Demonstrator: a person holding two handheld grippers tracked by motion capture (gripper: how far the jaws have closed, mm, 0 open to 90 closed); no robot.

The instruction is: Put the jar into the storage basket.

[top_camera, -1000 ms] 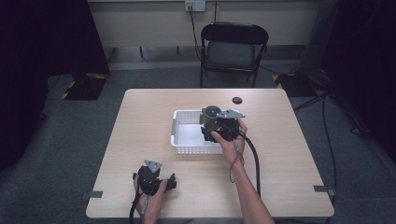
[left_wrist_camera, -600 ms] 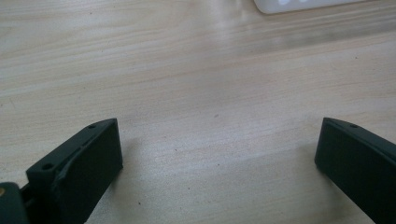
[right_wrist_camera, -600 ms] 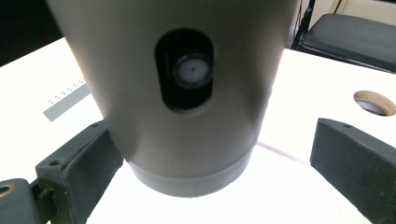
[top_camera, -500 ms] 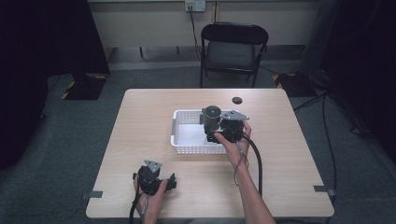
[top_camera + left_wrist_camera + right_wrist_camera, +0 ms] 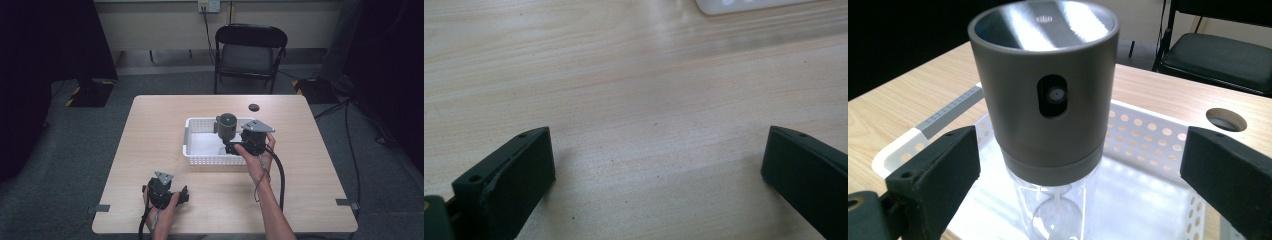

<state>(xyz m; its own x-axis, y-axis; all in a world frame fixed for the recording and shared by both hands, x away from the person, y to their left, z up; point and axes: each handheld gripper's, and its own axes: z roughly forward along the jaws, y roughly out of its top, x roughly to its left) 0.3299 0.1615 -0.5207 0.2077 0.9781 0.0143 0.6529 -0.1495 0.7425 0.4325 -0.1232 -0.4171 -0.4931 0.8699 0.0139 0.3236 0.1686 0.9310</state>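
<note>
Standing in the white basket (image 5: 200, 131), near its right wall, the spray bottle (image 5: 226, 126) with the grey cap and clear body is upright, and the right gripper (image 5: 1080, 165) is just in front of it with its jaws wide apart, not touching it on either side. The basket sits near the middle of the table (image 5: 150, 130), a little toward the far edge. I think the step is either to grasp the bottle or to leave it after setting it down; I cannot tell which. If it is a grasp, the person should bring both jaws level around the grey cap, where the surface is less slippery than the clear part, and close slowly so the tall bottle does not tip against the basket wall. The left gripper (image 5: 161, 192) rests near the table's front edge, its jaws also apart and holding nothing. A small dark disc (image 5: 254, 106) lies near the far edge.
</note>
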